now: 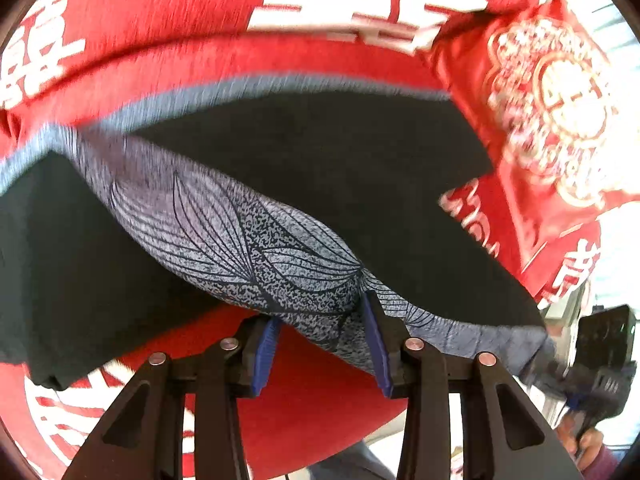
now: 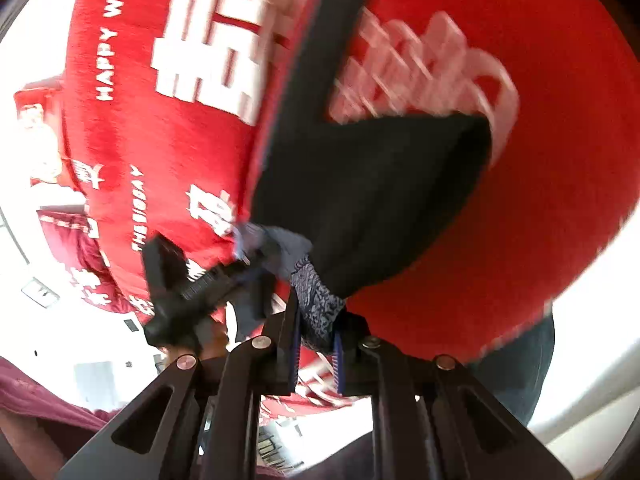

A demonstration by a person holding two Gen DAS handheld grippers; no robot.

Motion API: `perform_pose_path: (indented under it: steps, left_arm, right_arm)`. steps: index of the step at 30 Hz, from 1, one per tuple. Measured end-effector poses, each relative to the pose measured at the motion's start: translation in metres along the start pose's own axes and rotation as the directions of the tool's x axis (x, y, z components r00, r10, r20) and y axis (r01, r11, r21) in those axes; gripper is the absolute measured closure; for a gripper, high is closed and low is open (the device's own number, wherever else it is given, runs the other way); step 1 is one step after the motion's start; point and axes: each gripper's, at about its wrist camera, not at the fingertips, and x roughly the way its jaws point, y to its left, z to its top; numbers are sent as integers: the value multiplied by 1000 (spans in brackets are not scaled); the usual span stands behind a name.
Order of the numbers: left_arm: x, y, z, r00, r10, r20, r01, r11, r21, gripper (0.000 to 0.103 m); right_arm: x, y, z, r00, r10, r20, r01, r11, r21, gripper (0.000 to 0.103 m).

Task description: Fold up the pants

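**A:** Left wrist view first: the left gripper (image 1: 322, 344) has its blue ribbed pads fairly wide apart, with a bunched roll of the pants (image 1: 248, 236) between them. The grey leaf-print band is soft and crinkly, and the right pad touches it. Can't tell if the left pad actually bites. Beyond the fingers the black legs spread flat on the fuzzy red blanket (image 1: 168, 16) with white characters. A red embroidered pillow (image 1: 548, 112) sits far right.

**B:** Right wrist view shows what that one doesn't: the right gripper (image 2: 318, 354) is closed down narrow on the printed waistband, pants (image 2: 372, 196) hanging up and away in a black V. The left gripper (image 2: 188, 292) shows to its left, at the same band. All quite blurry.
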Motion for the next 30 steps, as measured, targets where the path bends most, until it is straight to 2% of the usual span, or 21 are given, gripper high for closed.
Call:
perform_pose_path:
  steps: [5,8,11,14,15,16,17,18,19,20,23,25,28,30]
  left_arm:
    - [-14,-16,49,997,1,80,-3,1000,22,61]
    - [-20,-20,80,995,34,96,-39,998,46,52]
    - [-36,-19,91,991,59,123,-71,993,95,51]
    - [-54,-13,96,971,137,197,-161,981,111,15]
    - [-58,-7,95,960,160,229,-186,978,97,15]
    - [-55,-2,95,958,182,222,-205,975,87,15]
    - [-49,5,94,954,219,204,-237,969,68,15]
    - [-40,16,92,944,271,186,-282,959,35,15]
    - [-32,26,89,937,304,170,-311,950,12,15]
    - [-20,38,86,928,345,137,-346,938,-20,15]
    - [2,68,73,920,388,64,-381,920,-95,15]
    - [16,81,65,908,418,21,-413,903,-124,15]
    - [28,95,51,905,425,-19,-423,895,-144,15]
    - [28,98,47,907,420,-10,-417,896,-150,15]
  right_arm:
    - [-4,40,77,1000,21,11,-20,996,-87,89]
    - [6,58,130,1000,-16,-7,15,991,-133,89]
    - [27,71,184,997,-74,-31,69,986,-149,89]
    - [47,73,223,986,-164,-33,156,974,-162,85]
    - [51,72,231,981,-191,-32,183,968,-171,85]
    - [60,74,242,970,-240,-28,230,953,-196,84]
    - [65,76,246,961,-277,-22,266,939,-219,69]
    - [74,81,251,935,-353,-5,339,902,-267,42]
    - [78,85,249,914,-405,16,390,868,-309,33]
    - [79,90,247,904,-426,37,412,844,-344,30]
    - [76,95,222,891,-449,66,434,799,-418,30]
    - [69,81,203,866,-493,85,482,777,-405,31]
    - [56,48,192,833,-543,112,548,778,-306,42]
    - [53,32,196,816,-565,123,577,781,-239,53]
